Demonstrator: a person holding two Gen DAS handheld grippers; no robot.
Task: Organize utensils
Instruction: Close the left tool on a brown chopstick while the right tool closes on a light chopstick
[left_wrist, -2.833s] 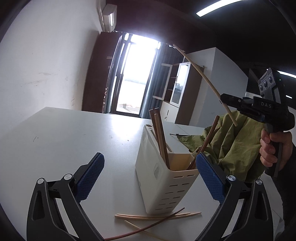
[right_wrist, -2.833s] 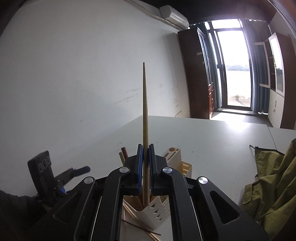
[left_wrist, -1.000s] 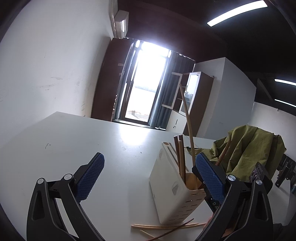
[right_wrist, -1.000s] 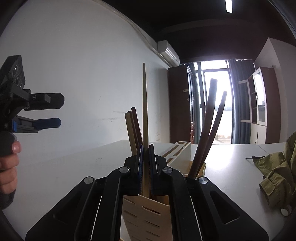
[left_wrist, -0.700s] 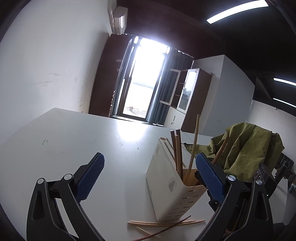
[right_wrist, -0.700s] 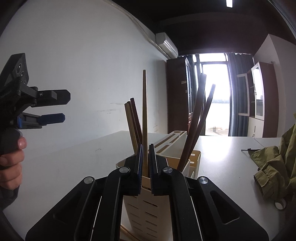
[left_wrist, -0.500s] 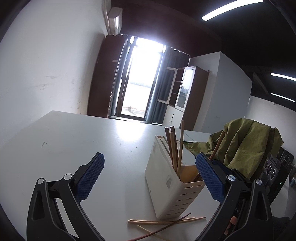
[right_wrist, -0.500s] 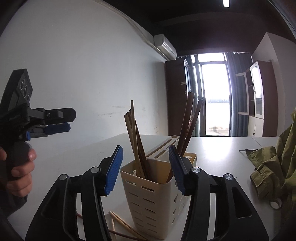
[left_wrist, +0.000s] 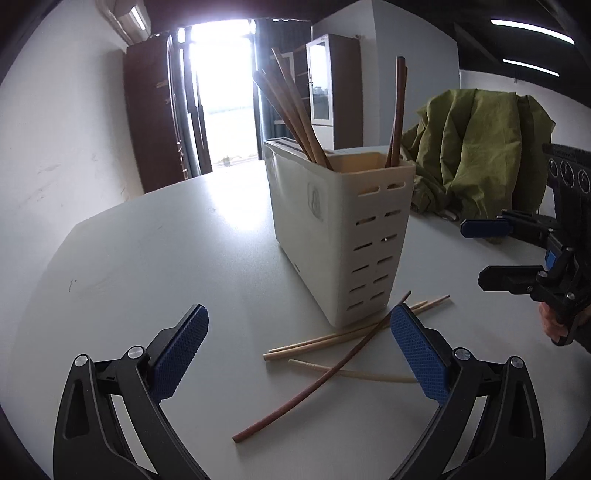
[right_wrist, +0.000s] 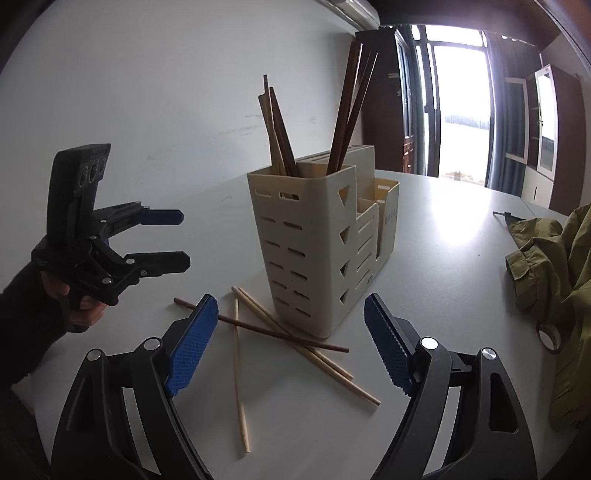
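Observation:
A cream slotted utensil holder (left_wrist: 340, 229) (right_wrist: 314, 240) stands on the white table with several chopsticks (left_wrist: 291, 110) (right_wrist: 277, 140) upright in it. Light loose chopsticks (left_wrist: 332, 338) (right_wrist: 238, 369) and a dark loose chopstick (left_wrist: 314, 380) (right_wrist: 258, 328) lie crossed at its foot. My left gripper (left_wrist: 297, 332) (right_wrist: 184, 240) hangs open just above and in front of them, holding nothing. My right gripper (right_wrist: 290, 314) (left_wrist: 480, 253) faces the holder from the other side. Its jaws are opening, with nothing gripped between the pads.
A green jacket (left_wrist: 476, 155) (right_wrist: 554, 277) is heaped at the table's far side, with a tape roll (right_wrist: 550, 336) beside it. The white table (left_wrist: 147, 258) stretches toward a wall and a bright window.
My right gripper lowered the light chopstick into the holder, let go and drew back, tilting down. My left gripper sank and rolled toward the loose chopsticks.

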